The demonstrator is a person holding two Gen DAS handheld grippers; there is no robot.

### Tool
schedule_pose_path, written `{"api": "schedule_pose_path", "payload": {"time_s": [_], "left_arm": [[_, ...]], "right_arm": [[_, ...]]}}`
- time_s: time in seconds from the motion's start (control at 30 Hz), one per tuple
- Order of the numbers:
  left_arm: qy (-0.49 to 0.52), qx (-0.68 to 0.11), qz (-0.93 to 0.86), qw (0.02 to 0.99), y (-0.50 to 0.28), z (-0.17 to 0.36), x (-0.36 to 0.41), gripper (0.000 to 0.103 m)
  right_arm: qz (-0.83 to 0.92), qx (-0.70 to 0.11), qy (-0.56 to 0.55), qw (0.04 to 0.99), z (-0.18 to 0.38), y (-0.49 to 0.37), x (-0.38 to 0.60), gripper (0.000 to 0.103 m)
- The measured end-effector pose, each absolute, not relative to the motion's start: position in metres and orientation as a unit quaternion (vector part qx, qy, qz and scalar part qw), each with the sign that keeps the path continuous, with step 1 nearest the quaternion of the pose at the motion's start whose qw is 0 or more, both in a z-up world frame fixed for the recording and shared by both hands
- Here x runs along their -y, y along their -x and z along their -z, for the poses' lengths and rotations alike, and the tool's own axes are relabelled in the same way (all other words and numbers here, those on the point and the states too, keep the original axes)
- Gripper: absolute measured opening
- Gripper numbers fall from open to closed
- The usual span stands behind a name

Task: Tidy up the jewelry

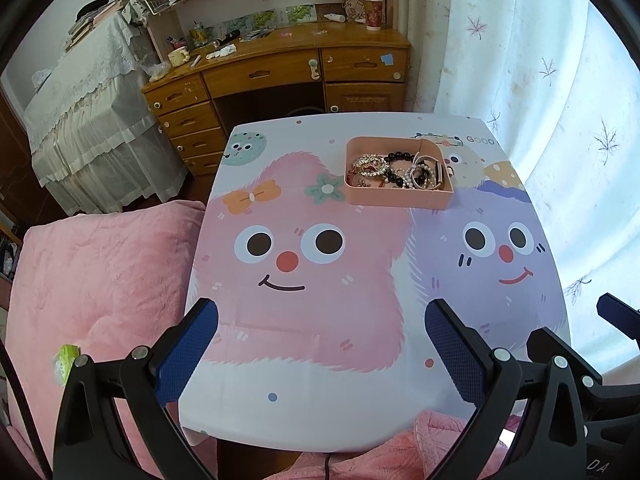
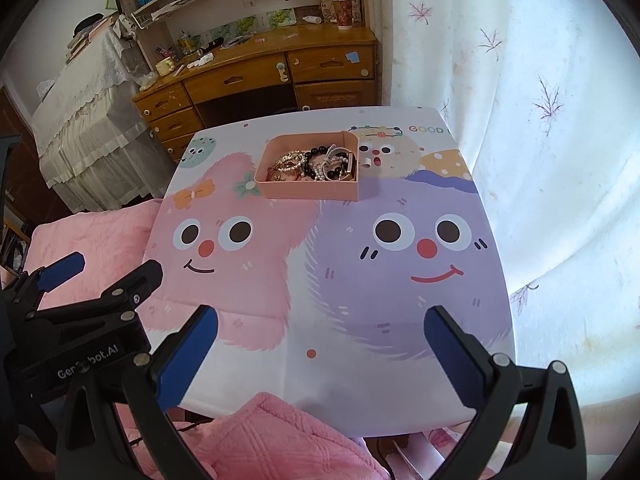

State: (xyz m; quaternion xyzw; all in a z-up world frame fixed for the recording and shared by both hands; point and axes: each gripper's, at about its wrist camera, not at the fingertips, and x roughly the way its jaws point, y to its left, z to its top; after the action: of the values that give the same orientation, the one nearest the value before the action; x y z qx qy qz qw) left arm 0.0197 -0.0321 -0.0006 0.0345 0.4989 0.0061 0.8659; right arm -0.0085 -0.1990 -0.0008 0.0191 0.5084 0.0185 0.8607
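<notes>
tabletop [image 1: 304,408]: It has a bright cartoon cover with a pink fuzzy face and a purple fuzzy face. Most of it is bare. Only one thing sits on it, up at the far end.

tray [image 1: 394,198]: This small pink tray sits at the far end of the tabletop, near the curtain side. It has low walls, so I think it is there to keep all the small shiny things in one spot and stop them from rolling off.

jewelry [image 1: 394,170]: It all lies inside the tray in one mixed pile. There is a gold sparkly piece on the left, a black bead bracelet [image 2: 320,151] in the middle, and pearl strings on the right. They touch and cross over each other. No piece lies loose on the tabletop. So the sorting looks nearly done or not begun; I cannot tell which.

left claw [image 1: 320,354]: It is wide apart and holds nothing. It hangs over the near edge of the tabletop. The tray is well ahead of it and a bit to the right.

right claw [image 2: 320,356]: It is wide apart too, with nothing in it. It hangs over the near edge, just beside the left claw. The tray is well ahead of it, almost straight on.
</notes>
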Motion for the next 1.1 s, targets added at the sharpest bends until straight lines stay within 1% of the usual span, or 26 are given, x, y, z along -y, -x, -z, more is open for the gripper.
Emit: {"api": "schedule_pose_path", "payload": {"time_s": [1.1], "left_arm": [[-0.035, -0.5, -0.007, 0.865, -0.0187, 0.0019, 0.0326, 0.102]], "right_arm": [[-0.016, -0.51, -0.018, 0.86, 0.0039, 0.0092, 0.2012, 0.103]]}}
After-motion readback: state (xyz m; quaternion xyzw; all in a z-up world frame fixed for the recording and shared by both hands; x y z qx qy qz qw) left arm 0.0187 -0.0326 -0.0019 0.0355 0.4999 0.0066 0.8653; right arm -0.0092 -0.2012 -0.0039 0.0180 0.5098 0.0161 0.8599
